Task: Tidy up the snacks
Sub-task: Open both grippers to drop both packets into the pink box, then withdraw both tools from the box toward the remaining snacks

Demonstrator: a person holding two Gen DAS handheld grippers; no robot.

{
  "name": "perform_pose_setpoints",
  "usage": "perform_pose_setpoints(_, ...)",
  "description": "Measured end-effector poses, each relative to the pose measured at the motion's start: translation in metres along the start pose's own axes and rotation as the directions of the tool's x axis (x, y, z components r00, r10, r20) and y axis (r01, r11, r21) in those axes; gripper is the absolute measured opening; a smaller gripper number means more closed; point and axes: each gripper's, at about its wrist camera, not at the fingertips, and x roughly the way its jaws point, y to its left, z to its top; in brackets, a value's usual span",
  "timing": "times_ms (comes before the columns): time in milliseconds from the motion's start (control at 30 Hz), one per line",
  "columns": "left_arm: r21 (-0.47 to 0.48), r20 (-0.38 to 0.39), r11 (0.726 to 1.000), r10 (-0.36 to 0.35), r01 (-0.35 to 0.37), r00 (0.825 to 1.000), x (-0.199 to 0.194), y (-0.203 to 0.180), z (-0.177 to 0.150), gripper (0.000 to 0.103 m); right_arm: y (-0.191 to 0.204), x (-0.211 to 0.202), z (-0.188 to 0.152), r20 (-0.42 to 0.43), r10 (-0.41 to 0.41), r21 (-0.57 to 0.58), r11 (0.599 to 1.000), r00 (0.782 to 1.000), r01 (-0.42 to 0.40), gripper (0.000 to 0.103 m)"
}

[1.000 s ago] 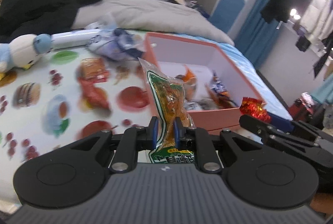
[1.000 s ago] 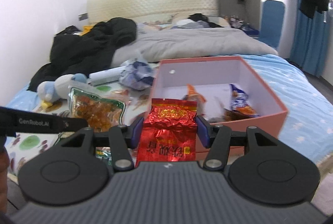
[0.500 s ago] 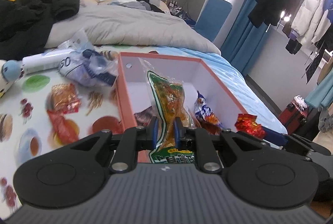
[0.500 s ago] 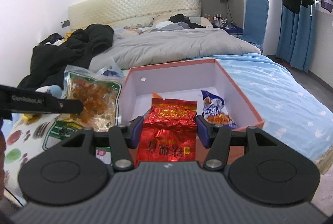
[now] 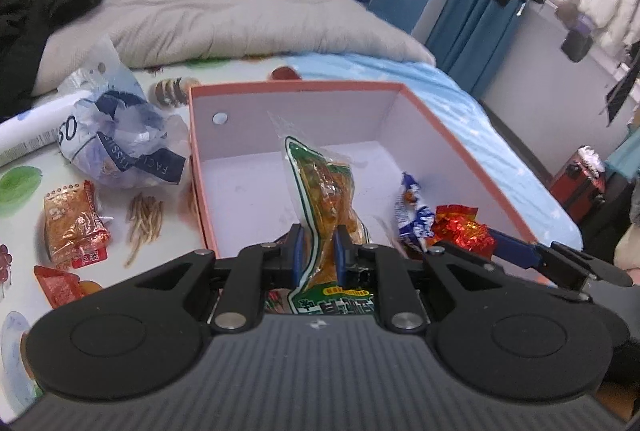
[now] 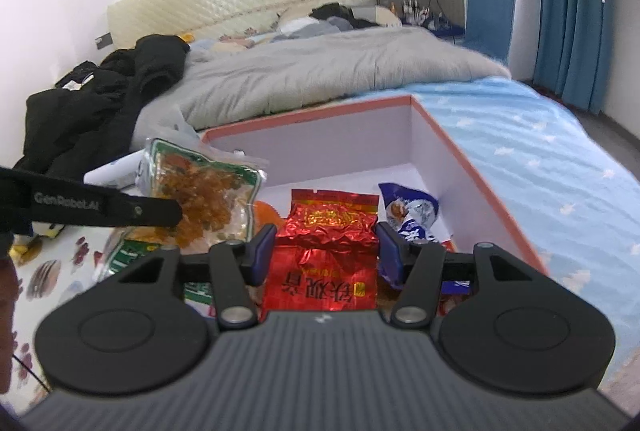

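pkts left of box

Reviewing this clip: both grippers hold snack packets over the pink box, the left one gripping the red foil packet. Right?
Not quite. The left gripper grips the green-edged clear packet, as the left wrist view shows. The red foil packet sits in the right gripper. Both are over the pink box.

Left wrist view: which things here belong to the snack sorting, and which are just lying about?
Job:
box
green packet in left gripper
red packet in right gripper
blue wrapper
orange packet

Lying about:
tissue pack
grey duvet
black coat
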Motion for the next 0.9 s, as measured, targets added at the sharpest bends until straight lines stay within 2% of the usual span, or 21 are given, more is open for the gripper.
perform_pose_setpoints(133,0.005,-0.005,1.000,0.019,-0.019,1.000,0.022,0.005,0.005,0.019,-0.002,0.027,-0.003,-0.047,0.010,-0.010,1.000,0.999,-0.011,0.056)
perform_pose_setpoints(267,-0.018,-0.022,1.000,-0.002,0.001,1.000,0.037,0.010,0.007,0.022,-0.006,0.041,-0.006,-0.069,0.006,-0.011,1.000,0.998,-0.007,0.056)
perform_pose_setpoints(333,-0.017,-0.028,1.000,-0.005,0.004,1.000,0.038,0.009,0.009,0.031,-0.010,0.047,-0.008,-0.085,0.009,0.011,1.000,0.996,-0.008,0.057)
perform_pose_setpoints(400,0.011,-0.014,1.000,0.024,-0.024,1.000,0.036,0.005,0.008,0.042,-0.012,0.051,-0.009,-0.092,0.008,0.027,1.000,0.996,-0.005,0.058)
perform_pose_setpoints(433,0.018,-0.006,0.999,0.032,-0.032,0.999,0.032,0.003,0.008,0.048,-0.012,0.051,-0.009,-0.096,0.009,0.031,0.999,0.995,-0.006,0.057)
perform_pose_setpoints(533,0.016,0.010,1.000,0.021,-0.021,1.000,0.020,0.000,0.006,0.050,-0.013,0.048,-0.010,-0.096,0.009,0.038,0.999,0.995,-0.005,0.070)
perform_pose_setpoints(667,0.021,0.043,0.999,0.027,-0.028,0.999,-0.005,-0.007,0.002,0.050,-0.010,0.033,-0.009,-0.076,0.006,0.028,1.000,0.997,-0.004,0.070)
perform_pose_setpoints(900,0.034,0.097,0.998,0.041,-0.044,0.994,-0.064,-0.016,-0.017,0.050,0.006,-0.020,-0.010,-0.004,0.031,0.003,1.000,1.000,-0.031,0.070)
